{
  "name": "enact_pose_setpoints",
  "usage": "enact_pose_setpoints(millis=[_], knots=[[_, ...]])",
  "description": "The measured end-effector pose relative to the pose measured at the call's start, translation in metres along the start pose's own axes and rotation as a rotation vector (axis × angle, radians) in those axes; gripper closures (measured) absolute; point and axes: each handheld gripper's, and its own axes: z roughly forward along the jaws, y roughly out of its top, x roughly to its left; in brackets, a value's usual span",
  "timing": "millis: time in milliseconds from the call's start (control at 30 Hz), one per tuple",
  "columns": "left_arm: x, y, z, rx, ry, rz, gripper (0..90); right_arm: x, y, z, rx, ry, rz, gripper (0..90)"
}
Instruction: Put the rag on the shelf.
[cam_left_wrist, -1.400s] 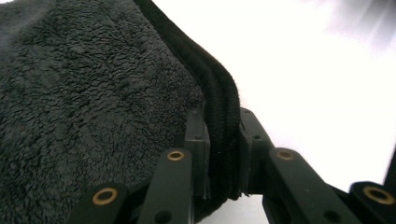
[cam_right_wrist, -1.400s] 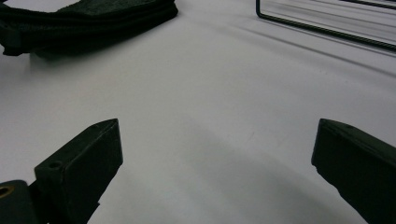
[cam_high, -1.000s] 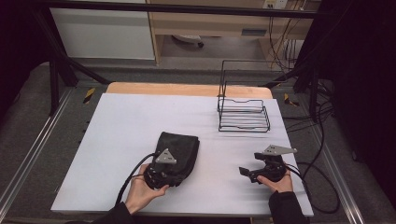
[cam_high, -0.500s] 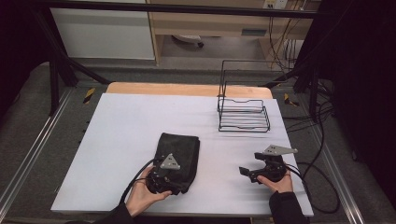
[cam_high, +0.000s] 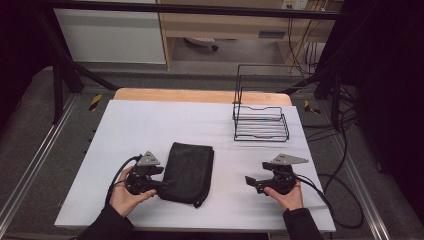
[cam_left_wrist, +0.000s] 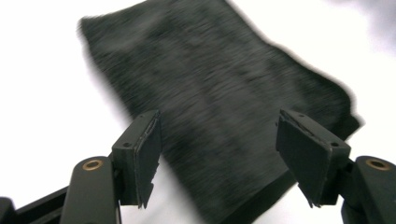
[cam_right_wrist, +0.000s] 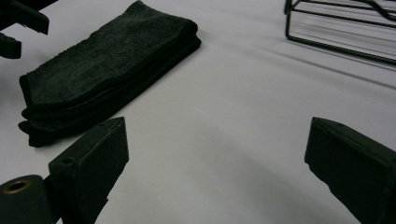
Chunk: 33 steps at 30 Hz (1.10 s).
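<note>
- Folded black towel (cam_high: 188, 171) lies flat on the white table (cam_high: 150, 125), near the front edge and left of centre; its long axis runs from the front edge toward the back, tilted slightly.
- Left gripper (cam_high: 161, 185) sits at the towel's front left corner. In the left gripper view the towel (cam_left_wrist: 224, 107) lies straight ahead, between and beyond the jaws. The jaws have just been opening; they now stand well apart, pads off the cloth, so we judge nothing is held.
- Right gripper (cam_high: 249, 180) rests well apart from the towel, on its right side. Its jaws gape wide over bare table (cam_right_wrist: 224, 140), empty, with the towel (cam_right_wrist: 107, 70) off to its left.
- Left hand is clearly the nearer one.
- Count: one towel, one wire rack (cam_high: 261, 121) at back right, two grippers.
</note>
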Motion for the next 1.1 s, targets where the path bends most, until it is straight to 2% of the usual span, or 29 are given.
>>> enact_pose_setpoints(millis=[33,67,100,200,233,333,367,400,467,500,567,600,667,700,733,933,1100], knots=[[0.004,-0.003,0.0,0.005,0.001,-0.012,34.2,0.009,0.004,0.007,0.003,0.001,0.003,8.5],[0.007,-0.006,0.0,0.012,0.004,-0.018,34.2,0.009,0.004,0.007,0.003,0.001,0.003,8.5],[0.009,-0.01,0.001,0.023,0.008,-0.02,36.0,0.019,0.007,0.015,0.01,0.01,0.005,9.5],[0.012,-0.019,0.002,0.043,0.001,-0.035,40.0,0.036,0.012,0.03,0.027,0.021,0.004,11.3],[0.013,-0.022,0.002,0.045,-0.007,-0.041,40.0,0.036,0.012,0.03,0.027,0.021,0.004,11.3],[0.012,-0.027,0.006,0.061,-0.031,-0.051,46.5,0.053,0.017,0.046,0.05,0.032,-0.001,13.0],[0.011,-0.028,0.007,0.07,-0.04,-0.051,50.3,0.064,0.02,0.056,0.066,0.041,-0.004,13.8],[0.01,-0.028,0.008,0.069,-0.047,-0.051,50.3,0.064,0.02,0.056,0.066,0.041,-0.004,13.8],[0.009,-0.029,0.009,0.067,-0.052,-0.057,53.8,0.074,0.022,0.066,0.083,0.047,-0.008,15.4],[0.008,-0.03,0.009,0.065,-0.059,-0.063,58.6,0.082,0.022,0.076,0.096,0.045,-0.007,17.4],[0.008,-0.031,0.009,0.067,-0.075,-0.07,61.1,0.085,0.022,0.081,0.098,0.044,-0.013,18.9],[0.008,-0.032,0.01,0.066,-0.083,-0.077,65.4,0.09,0.02,0.089,0.104,0.049,-0.004,21.4],[0.007,-0.033,0.01,0.072,-0.092,-0.091,67.1,0.093,0.019,0.093,0.116,0.046,0.004,23.7],[0.007,-0.033,0.011,0.073,-0.094,-0.096,68.3,0.095,0.018,0.096,0.126,0.037,-0.013,24.3],[0.007,-0.033,0.011,0.073,-0.095,-0.098,69.3,0.098,0.017,0.099,0.134,0.035,-0.011,25.8],[0.005,-0.035,0.012,0.074,-0.101,-0.125,72.7,0.101,0.011,0.103,0.153,0.031,0.009,36.3],[0.002,-0.033,0.012,0.08,-0.095,-0.123,78.4,0.106,0.007,0.102,0.137,0.021,0.042,49.4]])
